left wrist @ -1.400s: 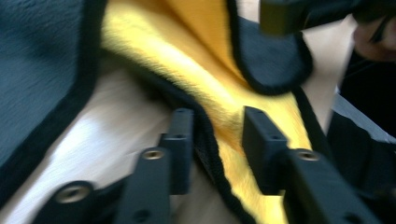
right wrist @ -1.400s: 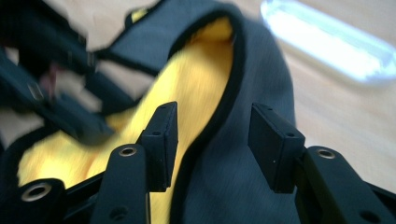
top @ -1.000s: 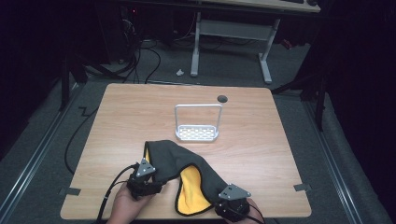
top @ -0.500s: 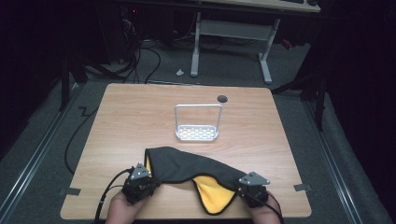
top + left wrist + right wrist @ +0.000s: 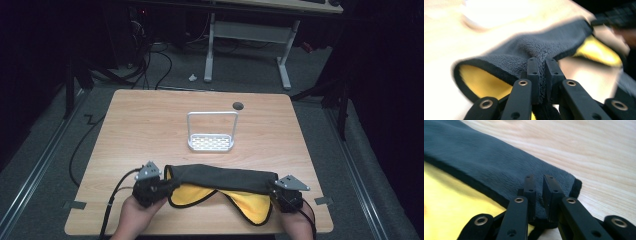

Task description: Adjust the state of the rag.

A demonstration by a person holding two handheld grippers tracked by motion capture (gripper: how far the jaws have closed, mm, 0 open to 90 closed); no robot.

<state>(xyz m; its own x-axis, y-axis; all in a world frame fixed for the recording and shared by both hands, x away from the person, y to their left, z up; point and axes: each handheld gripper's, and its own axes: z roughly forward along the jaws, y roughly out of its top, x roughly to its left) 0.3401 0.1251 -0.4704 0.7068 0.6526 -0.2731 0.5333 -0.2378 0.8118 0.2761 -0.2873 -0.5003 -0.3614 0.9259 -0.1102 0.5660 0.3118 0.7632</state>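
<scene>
Wooden table (image 5: 150, 125), cloth (image 5: 220, 177) stretched left-right, ends pinched by both grippers

From my screen I see a light wooden table (image 5: 150, 130) with a small white perforated rack with a wire-frame handle (image 5: 211, 132) standing near its middle, a round dark grommet hole (image 5: 238, 105) just behind it. Beyond stands a white metal desk frame (image 5: 247, 35) on grey carpet.
</scene>
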